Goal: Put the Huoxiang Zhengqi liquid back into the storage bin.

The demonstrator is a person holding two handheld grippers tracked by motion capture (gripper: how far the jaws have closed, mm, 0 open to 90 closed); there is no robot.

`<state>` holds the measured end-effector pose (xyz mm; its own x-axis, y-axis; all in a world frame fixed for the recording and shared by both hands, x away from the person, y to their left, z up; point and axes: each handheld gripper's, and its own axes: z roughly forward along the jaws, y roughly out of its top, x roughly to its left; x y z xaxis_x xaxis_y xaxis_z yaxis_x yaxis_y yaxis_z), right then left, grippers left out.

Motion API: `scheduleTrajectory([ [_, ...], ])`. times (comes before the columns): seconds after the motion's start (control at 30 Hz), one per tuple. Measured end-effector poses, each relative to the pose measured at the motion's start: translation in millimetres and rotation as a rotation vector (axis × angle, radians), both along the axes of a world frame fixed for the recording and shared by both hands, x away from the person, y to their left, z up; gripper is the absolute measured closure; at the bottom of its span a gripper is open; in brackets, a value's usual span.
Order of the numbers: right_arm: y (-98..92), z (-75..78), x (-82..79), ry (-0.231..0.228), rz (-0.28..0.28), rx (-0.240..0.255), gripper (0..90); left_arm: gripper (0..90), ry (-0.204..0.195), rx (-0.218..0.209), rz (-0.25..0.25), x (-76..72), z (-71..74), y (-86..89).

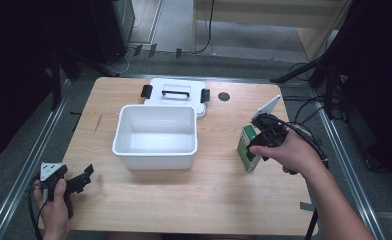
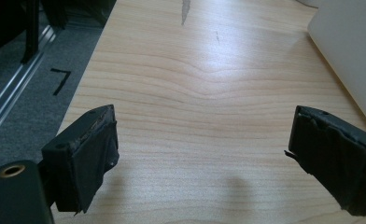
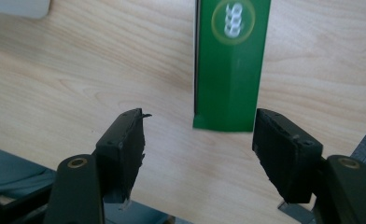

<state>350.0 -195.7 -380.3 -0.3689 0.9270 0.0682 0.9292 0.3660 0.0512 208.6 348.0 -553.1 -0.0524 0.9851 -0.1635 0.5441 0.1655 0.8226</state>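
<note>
On the right side of the table (image 1: 149,200) I see my right gripper (image 1: 260,136) poised over a green box (image 1: 247,150) that stands upright on the wood, well apart from the white tub (image 1: 155,135) at the centre. From the right gripper view the box (image 3: 230,65) lies just beyond the jaws, which stand parted with nothing between them; its pads touch nothing. That box carries a round gold-ringed emblem with white marks inside, too blurred for me to read, and one white side face whose print I cannot make out either. My left gripper (image 1: 81,179) rests near the table's near left corner, jaws spread wide and released, bare wood between them in the left gripper view, with the tub wall (image 2: 354,51) at the right edge. Beside that table edge a black mark shaped like a 7 (image 2: 59,80) sits on the grey floor. Behind the tub lies its white lid (image 1: 176,95) with black clips and handle. Open wood runs between tub and box
</note>
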Motion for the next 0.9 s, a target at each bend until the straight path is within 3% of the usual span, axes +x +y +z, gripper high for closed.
scheduleTrajectory([
  [0.27,6.8,-0.4,20.0,-0.022,-0.008,-0.058,38.3,9.1,0.001,-0.006,-0.004,0.5,-0.3,0.4],
  [0.47,8.0,-2.5,28.8,0.002,-0.029,-0.038,43.2,9.1,0.001,-0.008,-0.007,0.5,-0.3,0.6],
  [0.57,9.9,-5.3,32.9,-0.015,-0.018,-0.057,43.4,9.1,0.002,-0.004,-0.010,0.3,-0.1,0.6],
  [0.9,13.5,-14.7,43.1,0.015,-0.038,-0.061,51.2,9.1,0.004,-0.004,-0.011,0.5,-0.2,0.5],
])
